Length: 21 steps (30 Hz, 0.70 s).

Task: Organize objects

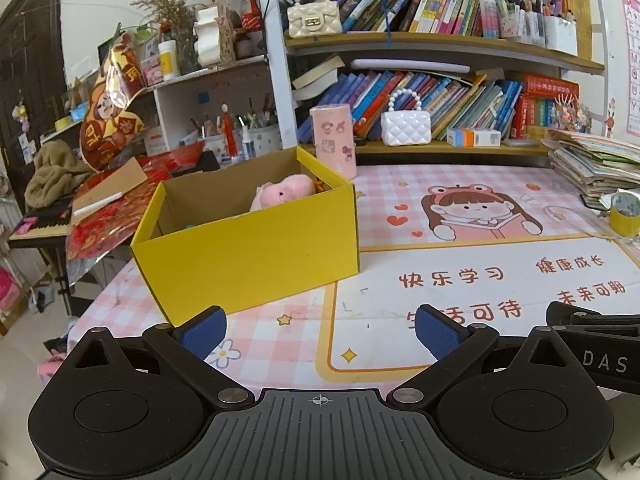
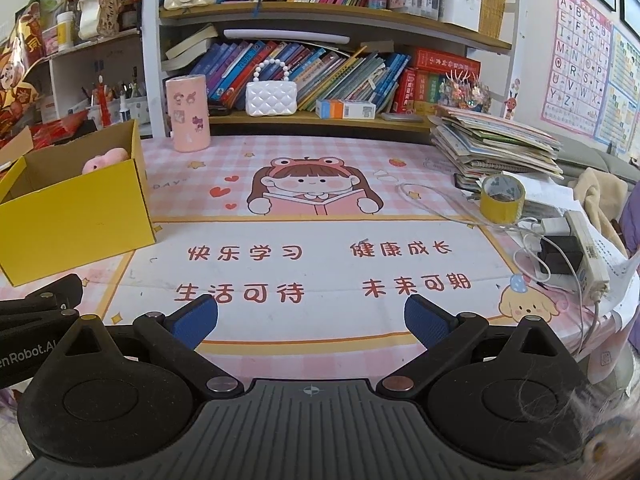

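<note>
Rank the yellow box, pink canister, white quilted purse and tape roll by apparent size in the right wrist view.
1. yellow box, though nearest the camera
2. pink canister
3. white quilted purse and tape roll: alike, tape nearer, unranked.

Open box sits on the counter, left side. Plush toy lies in the box, toward its far end. Canister stands upright behind the box, just to its right, before the lower shelf. Handbag on that shelf, right of the canister; books behind it. Paper stack at counter's far right; tape roll in front of it; cable lies left of the roll.
</note>
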Motion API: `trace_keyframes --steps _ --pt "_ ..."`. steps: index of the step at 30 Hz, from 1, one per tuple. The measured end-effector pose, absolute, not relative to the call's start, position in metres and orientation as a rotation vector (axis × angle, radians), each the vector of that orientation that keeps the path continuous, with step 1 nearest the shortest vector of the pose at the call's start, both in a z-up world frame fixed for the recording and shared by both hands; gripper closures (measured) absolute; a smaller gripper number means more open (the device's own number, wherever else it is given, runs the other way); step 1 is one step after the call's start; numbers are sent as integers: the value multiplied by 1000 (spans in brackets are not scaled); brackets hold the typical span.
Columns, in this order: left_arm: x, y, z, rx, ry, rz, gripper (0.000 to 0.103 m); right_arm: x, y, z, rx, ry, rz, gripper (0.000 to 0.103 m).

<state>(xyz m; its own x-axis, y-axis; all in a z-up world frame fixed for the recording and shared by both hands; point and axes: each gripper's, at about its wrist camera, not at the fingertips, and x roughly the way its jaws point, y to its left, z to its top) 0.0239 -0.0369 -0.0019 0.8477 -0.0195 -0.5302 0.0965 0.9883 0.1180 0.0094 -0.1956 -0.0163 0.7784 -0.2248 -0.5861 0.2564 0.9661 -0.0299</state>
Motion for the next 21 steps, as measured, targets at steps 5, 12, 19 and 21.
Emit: trace_keyframes --steps 5,12,19,21 --pt "24 -37 -2 140 559 -64 1 9 -195 -16 52 627 -264 3" --pt "24 -38 -3 141 560 -66 1 9 -196 -16 53 627 -264 3" --pt "25 -38 -3 138 564 -67 1 9 -196 -16 51 628 -263 3" --pt "27 -37 -3 130 569 -71 1 10 -196 -16 50 629 -263 3"
